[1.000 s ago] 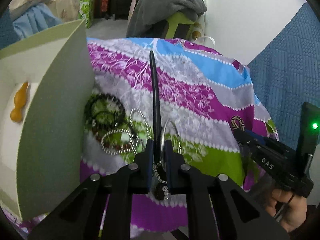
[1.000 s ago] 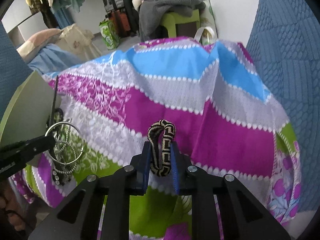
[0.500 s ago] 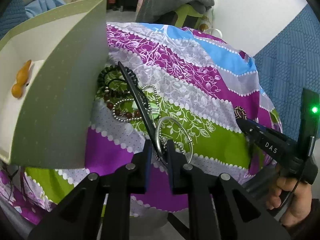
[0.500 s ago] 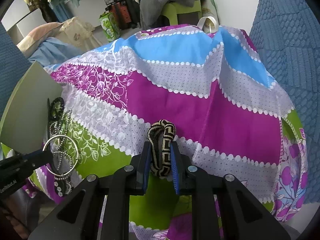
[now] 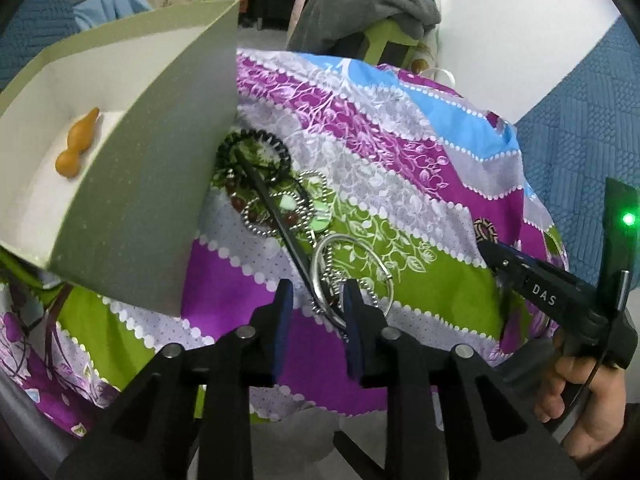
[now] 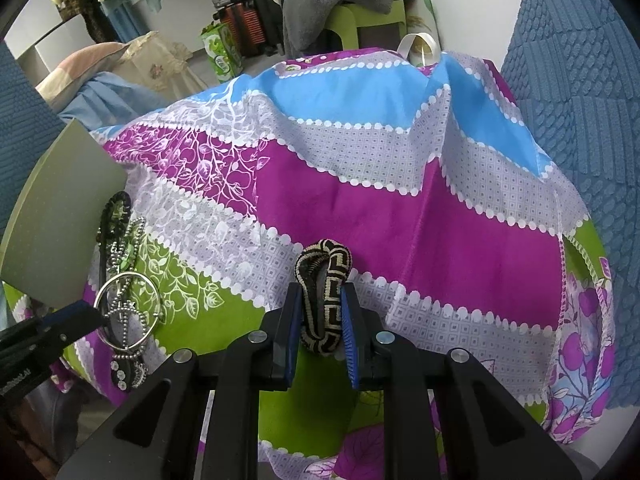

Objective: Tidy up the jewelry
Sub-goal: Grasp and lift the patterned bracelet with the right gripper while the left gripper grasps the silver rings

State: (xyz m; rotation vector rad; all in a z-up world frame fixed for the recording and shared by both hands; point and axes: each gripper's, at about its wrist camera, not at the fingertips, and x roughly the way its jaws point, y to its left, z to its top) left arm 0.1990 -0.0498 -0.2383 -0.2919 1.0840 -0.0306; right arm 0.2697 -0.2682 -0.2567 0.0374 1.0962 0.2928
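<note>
Left gripper (image 5: 316, 304): jaws stand parted. A silver ring (image 5: 352, 276) with a bead chain looped through it sits between and just ahead of the pads; it lies against the right pad, with a clear gap to the left pad. Whether the ring is pinched or merely resting there cannot be told. A thin black stick (image 5: 276, 216) runs from the ring forward and left, over a heap of jewelry (image 5: 272, 192): a black coil band, silver bead chains and dark red beads, all lying on the patterned cloth (image 5: 400, 168).

Left of that gripper, a pale green box (image 5: 152, 184) stands open, its near wall just beside the heap. An orange gourd-shaped piece (image 5: 78, 144) lies inside on the white floor.

Right gripper (image 6: 320, 320): jaws are closed onto a black-and-tan woven bracelet (image 6: 324, 280), which stands up between the pads, its loop rising ahead of the fingertips above the cloth.

From the right camera, the ring, chain and heap lie far to the left of this gripper, beside the box wall. A blue quilted surface (image 6: 580, 100) rises to the right.
</note>
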